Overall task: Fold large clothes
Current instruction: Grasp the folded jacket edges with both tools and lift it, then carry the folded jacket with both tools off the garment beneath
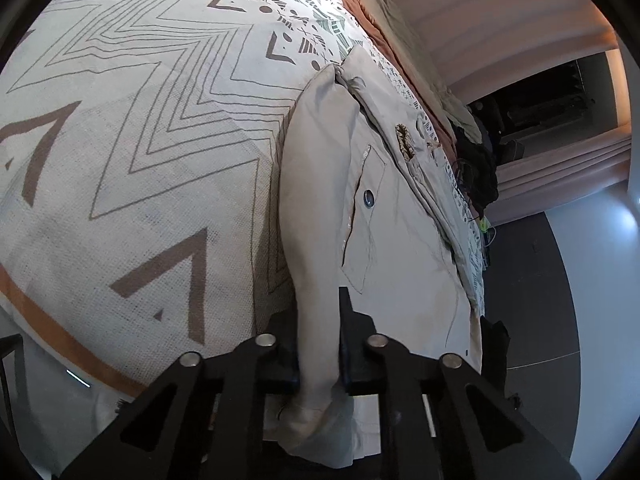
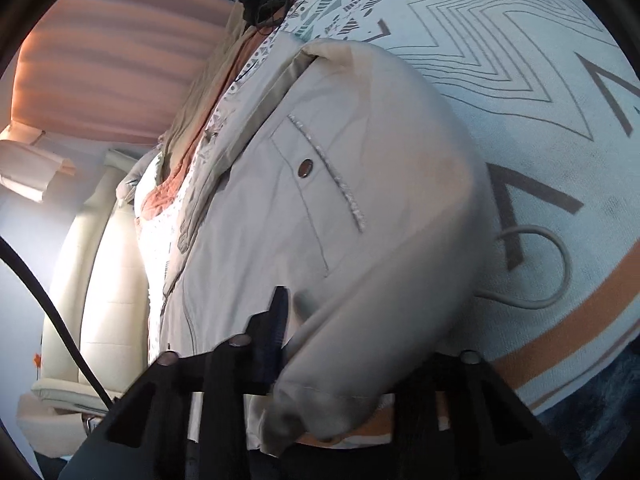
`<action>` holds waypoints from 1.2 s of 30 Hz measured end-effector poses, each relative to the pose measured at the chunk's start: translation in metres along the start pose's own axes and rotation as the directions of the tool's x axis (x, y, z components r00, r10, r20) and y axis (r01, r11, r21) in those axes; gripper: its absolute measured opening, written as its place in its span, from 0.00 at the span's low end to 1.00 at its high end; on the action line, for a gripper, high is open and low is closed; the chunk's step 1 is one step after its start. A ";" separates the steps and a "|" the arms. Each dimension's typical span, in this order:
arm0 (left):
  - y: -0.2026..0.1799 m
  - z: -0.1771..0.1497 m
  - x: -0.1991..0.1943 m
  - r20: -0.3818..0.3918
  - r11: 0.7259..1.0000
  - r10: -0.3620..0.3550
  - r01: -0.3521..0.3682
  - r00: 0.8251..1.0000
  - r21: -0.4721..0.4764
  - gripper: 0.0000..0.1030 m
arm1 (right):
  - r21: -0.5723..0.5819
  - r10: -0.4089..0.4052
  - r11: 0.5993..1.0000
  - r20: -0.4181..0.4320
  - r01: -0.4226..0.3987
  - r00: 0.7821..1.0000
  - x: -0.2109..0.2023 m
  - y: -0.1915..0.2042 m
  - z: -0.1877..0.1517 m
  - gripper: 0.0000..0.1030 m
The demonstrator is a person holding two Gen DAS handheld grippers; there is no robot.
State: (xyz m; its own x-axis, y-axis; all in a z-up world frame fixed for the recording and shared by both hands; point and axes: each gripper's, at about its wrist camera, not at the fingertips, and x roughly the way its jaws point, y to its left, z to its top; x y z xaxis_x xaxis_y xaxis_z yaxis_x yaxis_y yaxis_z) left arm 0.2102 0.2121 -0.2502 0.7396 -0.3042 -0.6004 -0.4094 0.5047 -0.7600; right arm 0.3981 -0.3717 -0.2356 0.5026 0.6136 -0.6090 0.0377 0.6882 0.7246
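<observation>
left gripper [image 1: 319,344]: jaws nearly together, clamped on a bunched fold of the beige trousers [image 1: 372,200] at 6 o'clock of the left wrist view. right gripper [image 2: 344,344]: 1 black finger [image 2: 276,320] shows at 6 o'clock; the other is hidden under a thick roll of the same cloth, so the jaws look closed on it, though the exact gap cannot be told.

risks, judged from here:
- each grip holds a thick wad, not a flat edge. if the layers are uneven, the inner layer could slide out when the cloth is lifted, and the fold would come out skewed.
- the right view shows a grey cord loop [image 2: 536,268] on the bed at 3 o'clock, just beside the garment. a sweep that way could snag or drag it.
- the trousers lie near the side of the bed; pulling toward the grippers could tip the bulk off it.

garment: beige, cotton-like, stiff enough to hold a rounded bulge. back pocket with 1 metal snap [image 1: 368,199] faces up, waistband at about 1 o'clock in the left view. it lies on the patterned bedspread [image 1: 140,140], lengthwise toward both grippers, partly doubled over.
</observation>
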 end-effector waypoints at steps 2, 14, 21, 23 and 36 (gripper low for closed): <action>-0.002 -0.002 -0.009 0.038 1.000 -0.019 0.019 0.999 0.009 0.10 | 0.004 0.020 1.000 0.013 -0.020 1.000 -0.005 0.003 -0.003 0.08; -0.041 -0.002 -0.068 0.184 0.992 -0.116 0.105 0.976 0.069 0.07 | -0.114 0.127 0.987 0.129 -0.112 0.983 -0.066 0.053 -0.016 0.04; -0.048 -0.022 -0.105 0.211 0.986 -0.159 0.143 0.965 0.090 0.07 | -0.163 0.175 0.975 0.145 -0.151 0.974 -0.110 0.049 -0.038 0.04; -0.048 -0.030 -0.116 0.216 0.983 -0.172 0.154 0.961 0.095 0.07 | -0.175 0.188 0.971 0.149 -0.161 0.971 -0.125 0.047 -0.043 0.04; -0.028 -0.083 -0.180 0.262 0.973 -0.228 0.209 0.938 0.100 0.07 | -0.229 0.222 0.956 0.158 -0.183 0.962 -0.191 0.039 -0.092 0.04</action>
State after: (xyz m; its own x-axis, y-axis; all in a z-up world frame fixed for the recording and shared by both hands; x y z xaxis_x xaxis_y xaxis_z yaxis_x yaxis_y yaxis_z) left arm 0.0441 0.1863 -0.1414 0.9268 -0.1889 -0.3246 -0.1907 0.5080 -0.8400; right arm 0.2246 -0.4265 -0.1211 0.6285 0.6821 -0.3737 -0.2542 0.6342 0.7302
